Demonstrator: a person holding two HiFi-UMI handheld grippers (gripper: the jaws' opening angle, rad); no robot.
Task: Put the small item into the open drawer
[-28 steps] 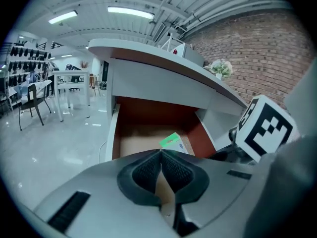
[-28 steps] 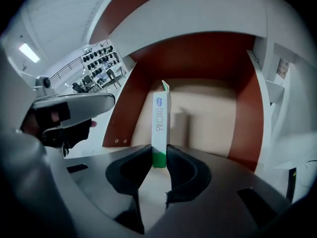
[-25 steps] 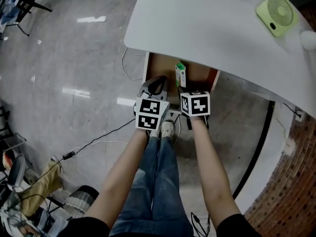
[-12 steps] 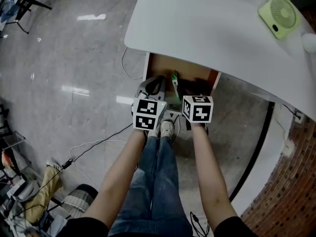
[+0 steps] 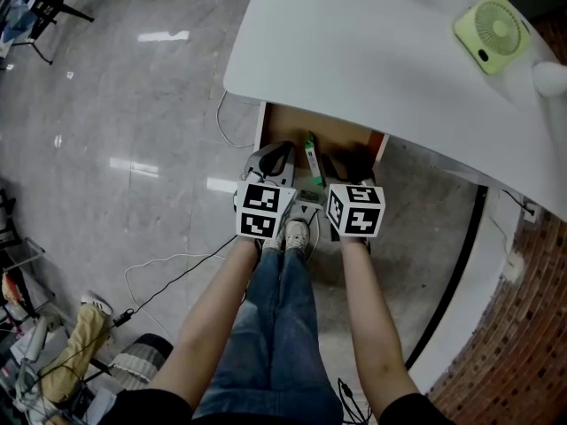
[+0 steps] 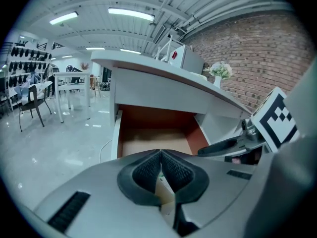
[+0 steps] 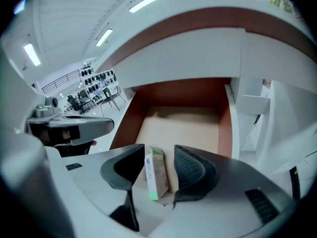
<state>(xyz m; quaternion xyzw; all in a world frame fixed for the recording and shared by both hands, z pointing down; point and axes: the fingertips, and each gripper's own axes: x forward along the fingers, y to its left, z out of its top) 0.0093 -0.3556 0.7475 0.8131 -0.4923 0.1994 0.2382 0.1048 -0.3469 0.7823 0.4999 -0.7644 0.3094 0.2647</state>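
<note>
1. While both grippers hung over the open drawer [image 5: 319, 124], the small box [image 7: 155, 172] lay on the drawer floor. It sat close to the front edge and left of centre, long side running front to back.
2. Right gripper [image 7: 159, 156]: jaws stood well apart. They had just been opening wide, then drew in a little. The box showed in the gap between them, with clear space on its right side and neither pad pressing on it. Nothing held.
3. Left gripper [image 6: 161, 168]: jaws closed together at the tips, nothing gripped. It pointed toward the drawer's left half, with the right gripper's arm in sight at its right.
4. Head view: the left marker cube [image 5: 264, 209] and right marker cube [image 5: 356, 209] sat side by side, apart, over the drawer's front edge. The box appeared there as a thin green-and-white strip between the two grippers.
5. The drawer was pulled out from under the near edge of the white bench [image 5: 372, 51]. It had brown inner walls and a pale floor.
6. A green fan [image 5: 490, 27] lay near the bench's far right corner, well apart from the drawer.
7. The person's jeans [image 5: 279, 326] and shoes [image 5: 299, 233] showed below the cubes. A cable [image 5: 177, 259] trailed over the grey floor [image 5: 133, 104] off the bench's left side.
</note>
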